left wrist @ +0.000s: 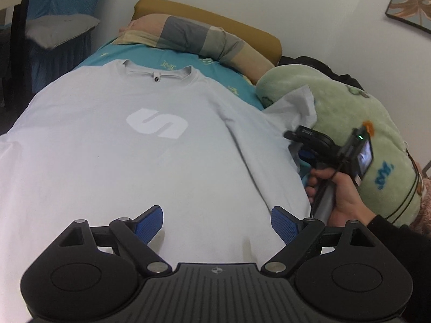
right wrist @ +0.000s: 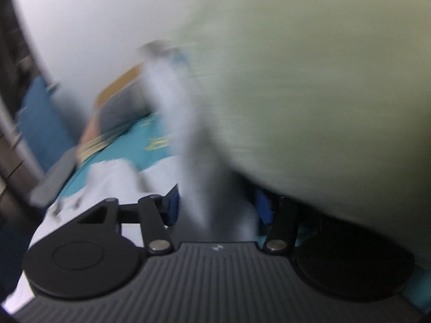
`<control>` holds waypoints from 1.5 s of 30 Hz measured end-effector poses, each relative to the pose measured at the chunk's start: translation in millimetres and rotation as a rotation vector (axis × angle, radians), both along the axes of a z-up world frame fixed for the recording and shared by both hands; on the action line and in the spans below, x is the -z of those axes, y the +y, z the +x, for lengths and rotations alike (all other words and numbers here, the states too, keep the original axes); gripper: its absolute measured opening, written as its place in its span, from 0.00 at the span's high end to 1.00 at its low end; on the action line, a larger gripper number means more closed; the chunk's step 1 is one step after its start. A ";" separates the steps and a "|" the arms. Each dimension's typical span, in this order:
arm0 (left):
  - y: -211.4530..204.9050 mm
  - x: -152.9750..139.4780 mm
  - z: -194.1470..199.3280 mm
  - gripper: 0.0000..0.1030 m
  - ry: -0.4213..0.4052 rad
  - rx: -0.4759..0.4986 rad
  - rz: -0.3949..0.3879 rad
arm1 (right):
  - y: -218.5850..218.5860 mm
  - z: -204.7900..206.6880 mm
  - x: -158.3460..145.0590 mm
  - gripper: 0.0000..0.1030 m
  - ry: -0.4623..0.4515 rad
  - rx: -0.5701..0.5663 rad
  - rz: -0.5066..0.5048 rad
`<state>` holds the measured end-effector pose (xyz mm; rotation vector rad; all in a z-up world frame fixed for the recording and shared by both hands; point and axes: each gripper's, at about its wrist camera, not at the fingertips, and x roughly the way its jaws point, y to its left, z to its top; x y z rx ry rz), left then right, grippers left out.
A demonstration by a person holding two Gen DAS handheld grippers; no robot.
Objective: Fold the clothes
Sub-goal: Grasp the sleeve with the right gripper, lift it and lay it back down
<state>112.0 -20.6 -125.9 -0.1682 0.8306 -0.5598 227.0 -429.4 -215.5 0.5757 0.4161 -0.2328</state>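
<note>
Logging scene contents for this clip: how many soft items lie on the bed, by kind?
T-shirts: 1, the light grey T-shirt
Patchwork pillows: 1, the patchwork pillow
Green plush cushions: 1, the green plush cushion
Total: 3

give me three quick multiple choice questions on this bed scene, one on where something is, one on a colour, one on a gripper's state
1. Where does the t-shirt lie?
A. spread flat on the bed
B. hung on the wall
C. folded on the pillow

2. What colour is the bed sheet?
A. red
B. teal
C. black

3. How is the left gripper?
A. shut on the collar
B. shut on a sleeve
C. open above the shirt's lower part

Answers: 1 A, the shirt is laid out front up with its logo showing. 2 B, teal cloth shows beyond the collar. 3 C, its blue pads stand wide apart with nothing between.
</note>
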 end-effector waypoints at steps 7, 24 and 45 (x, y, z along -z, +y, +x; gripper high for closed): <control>13.0 -12.9 -6.3 0.14 -0.019 -0.028 -0.042 | -9.4 -11.5 7.3 0.28 0.024 -0.010 0.035; 103.1 -62.8 26.0 0.13 -0.112 -0.327 -0.093 | 169.8 41.7 -172.9 0.92 -0.116 -0.113 -0.438; 172.5 -28.4 59.7 0.13 -0.036 -0.521 -0.046 | 329.8 104.3 -99.4 0.19 0.147 -0.298 -0.444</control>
